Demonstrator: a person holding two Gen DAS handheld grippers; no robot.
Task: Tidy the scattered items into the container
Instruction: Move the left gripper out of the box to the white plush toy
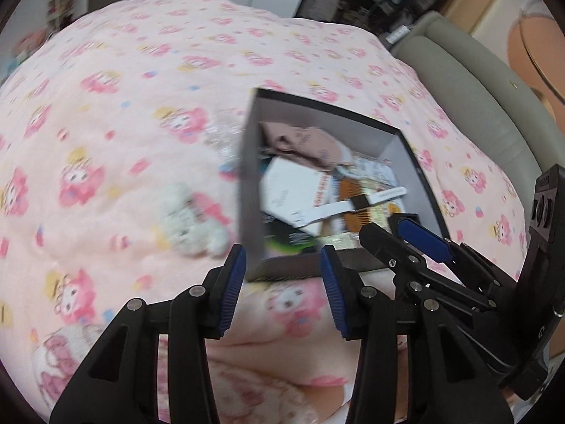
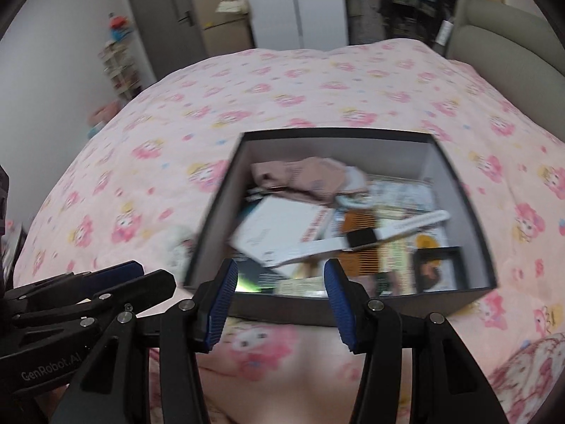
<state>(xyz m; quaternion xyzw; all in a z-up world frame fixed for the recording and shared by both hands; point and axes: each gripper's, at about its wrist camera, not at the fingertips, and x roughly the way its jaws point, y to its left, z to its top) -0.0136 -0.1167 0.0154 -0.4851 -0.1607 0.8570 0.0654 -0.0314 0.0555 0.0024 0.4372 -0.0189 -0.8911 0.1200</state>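
A dark open box (image 1: 252, 190) (image 2: 469, 190) sits on the pink patterned bed. Inside lie a white-strapped watch (image 2: 360, 238) (image 1: 356, 205), a pink cloth (image 2: 303, 176), a white booklet (image 2: 279, 229), an orange comb and cards. A small white plush toy (image 1: 192, 224) lies on the bed just left of the box; it shows blurred in the right wrist view (image 2: 178, 247). My left gripper (image 1: 282, 275) is open and empty at the box's near wall. My right gripper (image 2: 279, 289) is open and empty above the box's near edge; it also shows in the left wrist view (image 1: 406, 233).
The pink cartoon bedspread (image 2: 282, 88) covers the whole bed. A grey padded headboard (image 1: 469, 81) runs along the right. A clear wrapped item (image 1: 220, 134) lies by the box's far left side. A door, cartons and shelves stand beyond the bed.
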